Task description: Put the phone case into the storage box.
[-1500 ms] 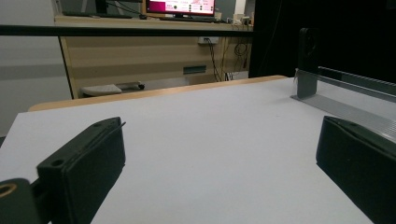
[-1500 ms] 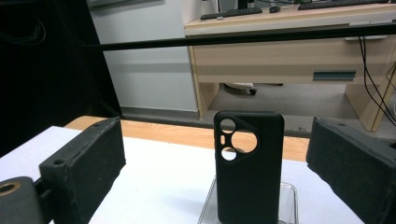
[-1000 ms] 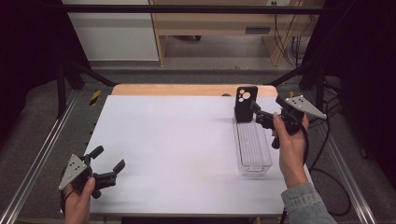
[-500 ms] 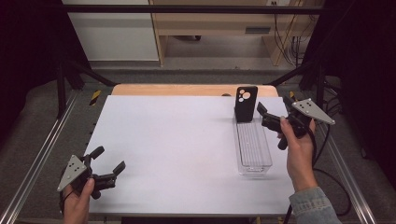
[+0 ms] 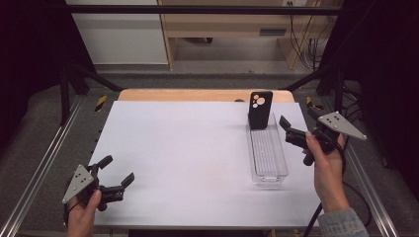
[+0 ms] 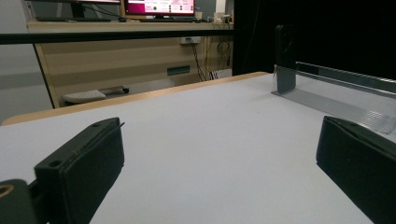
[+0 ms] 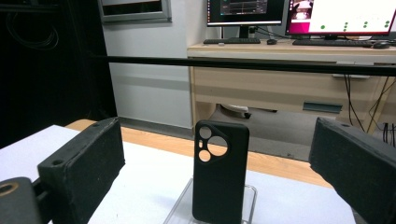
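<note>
A black phone case [image 5: 260,109] stands upright at the far end of a clear plastic tray [image 5: 267,160] on the white table. My right gripper [image 5: 289,132] hovers open just right of the tray, its jaws pointing toward the case without touching it. In the right gripper view the case [image 7: 219,186] stands straight ahead between the spread jaws of the right gripper [image 7: 219,149], camera cut-outs facing me. My left gripper [image 5: 118,169] rests open near the table's front left corner. In the left gripper view, the left gripper [image 6: 219,154] holds nothing, and the tray [image 6: 336,105] and case [image 6: 285,58] lie far right.
The white table top [image 5: 188,148] ends in a wooden strip [image 5: 197,95] at the far edge. Metal rails [image 5: 39,173] run along both sides. Beyond the table stand a desk [image 7: 299,79] with monitors, and black frame bars.
My right gripper has drawn back to the right and slightly toward me, away from the phone case. The left gripper, case and tray have stayed put.
</note>
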`<state>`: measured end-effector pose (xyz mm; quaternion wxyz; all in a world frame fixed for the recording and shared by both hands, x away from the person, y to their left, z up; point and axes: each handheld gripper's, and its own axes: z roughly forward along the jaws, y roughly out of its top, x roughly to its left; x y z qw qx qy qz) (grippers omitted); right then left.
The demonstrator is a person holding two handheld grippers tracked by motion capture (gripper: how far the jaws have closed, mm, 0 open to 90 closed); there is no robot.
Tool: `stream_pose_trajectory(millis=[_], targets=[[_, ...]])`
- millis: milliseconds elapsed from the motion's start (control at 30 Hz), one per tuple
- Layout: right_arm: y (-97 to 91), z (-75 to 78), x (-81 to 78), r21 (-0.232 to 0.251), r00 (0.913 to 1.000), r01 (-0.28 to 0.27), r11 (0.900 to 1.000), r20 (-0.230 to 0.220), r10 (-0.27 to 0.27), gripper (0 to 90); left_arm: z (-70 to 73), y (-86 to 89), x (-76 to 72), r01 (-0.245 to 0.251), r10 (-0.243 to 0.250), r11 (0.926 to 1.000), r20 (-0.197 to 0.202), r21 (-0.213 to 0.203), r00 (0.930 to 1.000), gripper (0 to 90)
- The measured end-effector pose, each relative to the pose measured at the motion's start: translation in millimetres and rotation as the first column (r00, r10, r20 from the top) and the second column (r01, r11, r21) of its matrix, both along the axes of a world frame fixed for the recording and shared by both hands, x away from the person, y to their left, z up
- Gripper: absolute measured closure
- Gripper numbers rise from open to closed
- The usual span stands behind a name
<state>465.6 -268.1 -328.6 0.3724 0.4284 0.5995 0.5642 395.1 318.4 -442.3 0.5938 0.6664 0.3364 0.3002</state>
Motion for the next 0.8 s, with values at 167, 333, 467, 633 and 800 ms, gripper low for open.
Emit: stream_pose_trajectory(millis=[167,333,467,633,800], targets=[[-5.3,-6.0,-8.1,0.009,1.0000,-0.002,1.0000,0.002,0.002,3.6,-0.1,0.4,0.0,-0.001,0.001,1.0000,0.001,-0.001,1.0000,1.0],[-9.4,-12.1,-16.4,0.013,1.0000,-0.003,0.9999,0.006,0.003,3.6,-0.1,0.5,-0.3,-0.002,0.002,1.0000,0.002,0.002,1.0000,1.0],[-12.0,-15.4,-21.5,0.013,1.0000,-0.005,0.9999,0.008,0.005,3.5,0.5,0.8,-1.7,0.000,0.000,1.0000,0.002,0.003,1.0000,1.0],[-15.6,-19.0,-26.2,0.005,1.0000,-0.003,1.0000,0.007,0.003,3.4,1.1,4.0,-2.6,-0.005,0.005,1.0000,0.004,-0.003,1.0000,1.0],[-17.5,-21.8,-30.7,-0.006,1.0000,-0.002,1.0000,0.004,0.002,3.4,1.2,5.2,-2.9,-0.008,0.008,0.9999,0.004,-0.010,1.0000,1.0]])
